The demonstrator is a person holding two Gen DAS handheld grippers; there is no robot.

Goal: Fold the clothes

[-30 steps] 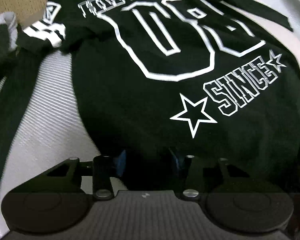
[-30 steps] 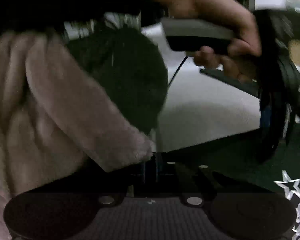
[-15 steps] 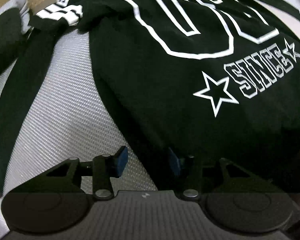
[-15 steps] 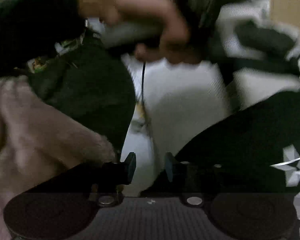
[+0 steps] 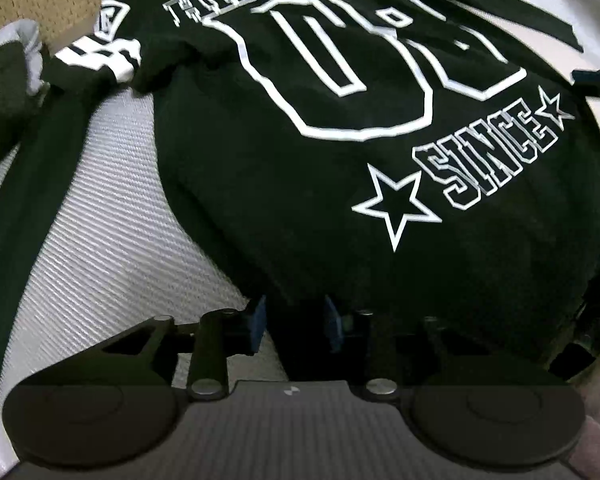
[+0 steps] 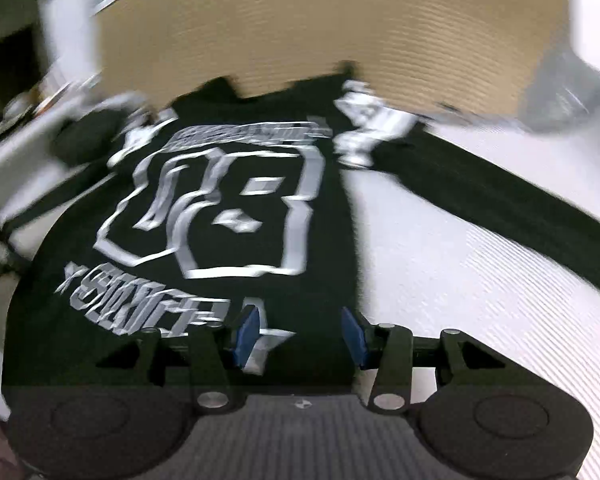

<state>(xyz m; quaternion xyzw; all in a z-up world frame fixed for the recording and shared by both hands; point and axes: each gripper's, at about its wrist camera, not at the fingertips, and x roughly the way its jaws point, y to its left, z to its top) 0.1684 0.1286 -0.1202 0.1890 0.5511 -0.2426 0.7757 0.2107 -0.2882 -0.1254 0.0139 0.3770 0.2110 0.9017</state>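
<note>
Fingers of the left gripper (image 5: pixel 296 322) have been closing astride the shirt (image 5: pixel 340 152) hem, its length running away ahead; right gripper (image 6: pixel 300 334), jaws opening and empty, nears the other hem corner.

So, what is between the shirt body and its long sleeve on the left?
In the left wrist view, only bare ribbed white cover lies between the black shirt and the sleeve.
</note>
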